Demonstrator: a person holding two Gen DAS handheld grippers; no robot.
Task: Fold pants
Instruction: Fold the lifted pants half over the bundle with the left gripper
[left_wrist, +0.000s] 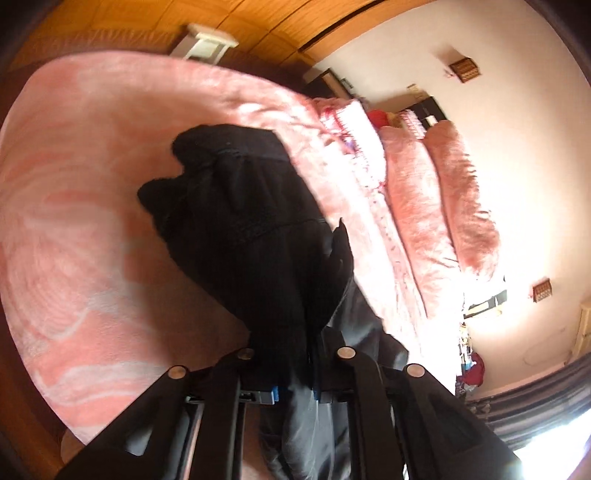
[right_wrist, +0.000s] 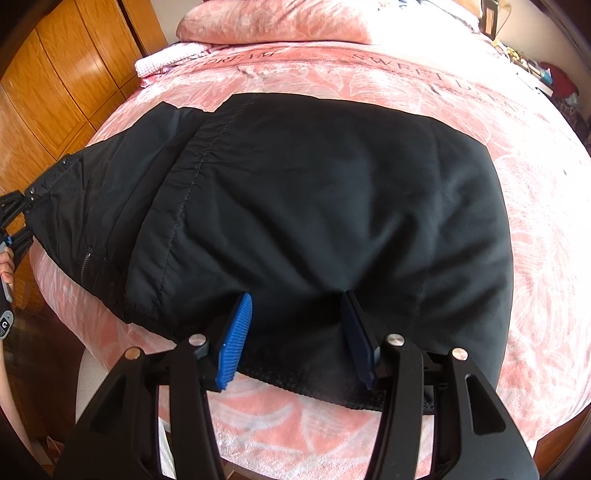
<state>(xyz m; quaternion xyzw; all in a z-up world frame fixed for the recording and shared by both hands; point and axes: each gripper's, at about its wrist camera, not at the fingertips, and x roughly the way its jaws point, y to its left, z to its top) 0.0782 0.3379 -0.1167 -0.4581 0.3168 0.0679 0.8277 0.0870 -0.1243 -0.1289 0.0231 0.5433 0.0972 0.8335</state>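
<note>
In the right wrist view, the left claw (right_wrist: 16, 218) shows at the far left edge, pinched onto the raised left end of the black pants (right_wrist: 314, 221), with a hand (right_wrist: 6, 275) just below it holding the handle. From that lifted end the pants run rightward across the pink bedspread (right_wrist: 546, 229), their long axis lying side to side along the near edge of the bed. A stitched, gathered seam (right_wrist: 188, 177) crosses the cloth on the left part, a short zipper (right_wrist: 85, 266) sits near the lower left, and the right end lies flat and smooth on the bed. The right claw (right_wrist: 295, 332) hovers over the near hem with its jaws spread wide, the blue ribbed pad (right_wrist: 236, 343) on the left and the darker pad (right_wrist: 360, 343) on the right, nothing between them but the cloth lying beneath. Wooden cabinet doors (right_wrist: 66, 74) stand at the left, and a pink pillow (right_wrist: 273, 22) lies at the far side.

In the left wrist view, the left claw (left_wrist: 293, 373) is clamped shut on a bunch of the pants (left_wrist: 258, 229), which stretch away from it over the bedspread (left_wrist: 74, 184), with folded pink bedding (left_wrist: 424, 206) to the right
</note>
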